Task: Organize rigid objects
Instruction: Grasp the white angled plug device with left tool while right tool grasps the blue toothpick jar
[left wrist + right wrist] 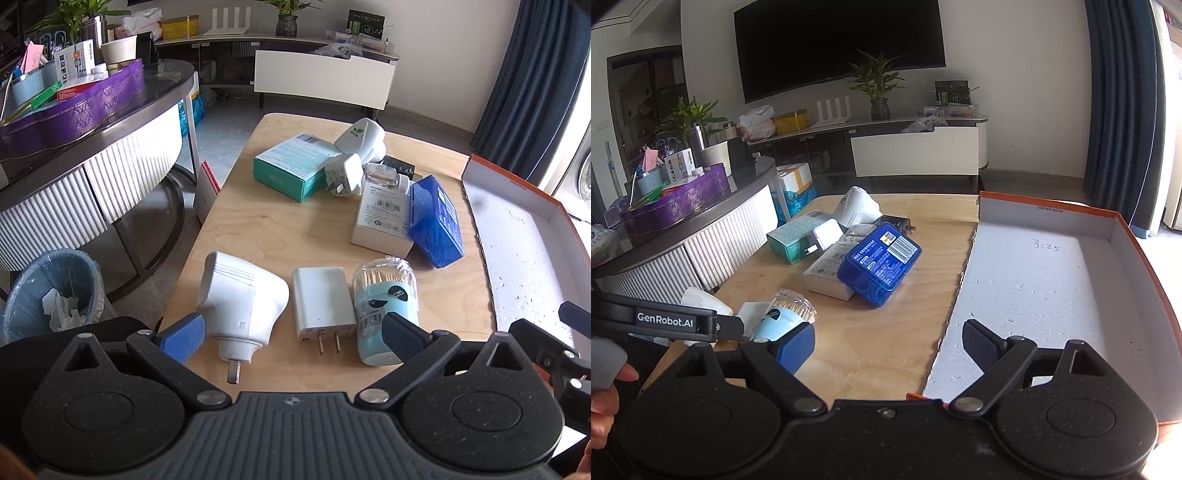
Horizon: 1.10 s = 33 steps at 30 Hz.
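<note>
On the wooden table [266, 225] lie a large white plug adapter [240, 306], a flat white charger [323, 301] and a toothpick jar with a pale blue base [384, 306], side by side near me. My left gripper [291, 332] is open above them, holding nothing. Farther back lie a teal box [291, 166], a small white plug [343, 173], a white box [384, 218], a blue case [436, 221] and a white device [362, 138]. My right gripper [886, 345] is open and empty at the edge of the orange-rimmed box [1034, 280], which is empty.
A round side table with a purple tin [70, 110] stands to the left. A blue waste bin [51, 291] sits on the floor below it. A TV cabinet [916, 147] runs along the far wall.
</note>
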### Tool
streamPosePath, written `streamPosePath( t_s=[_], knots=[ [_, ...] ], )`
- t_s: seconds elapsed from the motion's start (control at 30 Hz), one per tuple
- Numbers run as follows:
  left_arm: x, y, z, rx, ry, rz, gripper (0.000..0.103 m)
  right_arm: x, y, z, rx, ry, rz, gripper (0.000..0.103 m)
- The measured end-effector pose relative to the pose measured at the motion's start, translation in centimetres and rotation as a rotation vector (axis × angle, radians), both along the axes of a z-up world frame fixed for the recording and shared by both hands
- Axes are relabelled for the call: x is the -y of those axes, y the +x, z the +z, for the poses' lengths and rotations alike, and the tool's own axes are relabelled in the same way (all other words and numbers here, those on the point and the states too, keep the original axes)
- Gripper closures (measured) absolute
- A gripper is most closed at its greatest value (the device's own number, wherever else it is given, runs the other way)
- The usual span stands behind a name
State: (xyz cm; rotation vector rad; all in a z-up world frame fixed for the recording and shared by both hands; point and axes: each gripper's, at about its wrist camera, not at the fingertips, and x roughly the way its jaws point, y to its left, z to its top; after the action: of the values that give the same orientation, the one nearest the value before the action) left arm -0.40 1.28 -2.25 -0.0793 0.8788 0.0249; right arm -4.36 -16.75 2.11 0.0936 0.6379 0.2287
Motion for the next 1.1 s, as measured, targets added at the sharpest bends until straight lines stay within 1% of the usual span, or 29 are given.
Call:
streamPosePath(
  t_s=[0.17, 0.37, 0.53, 1.1],
  knots=[
    [-0.3, 0.0, 0.0, 0.003, 0.001, 0.011, 0.0, -0.5, -0.1, 0.0, -0.002, 0.0, 0.016, 0.001],
    [-2.1, -0.2, -0.3, 0.003, -0.007, 0.051, 0.0, -0.9, -0.2, 0.0, 0.0, -0.004, 0.028, 0.001],
    [-3.0, -0.1, -0.4, 0.001, -0.009, 0.066, 0.0, -1.2, -0.2, 0.0, -0.003, -0.001, 0.036, 0.001],
    [-4.0, 0.3, -1.2, -0.006, 0.026, 0.047, 0.0, -2.9, 0.0, 0.1, -0.011, -0.001, 0.069, 0.001]
  ],
)
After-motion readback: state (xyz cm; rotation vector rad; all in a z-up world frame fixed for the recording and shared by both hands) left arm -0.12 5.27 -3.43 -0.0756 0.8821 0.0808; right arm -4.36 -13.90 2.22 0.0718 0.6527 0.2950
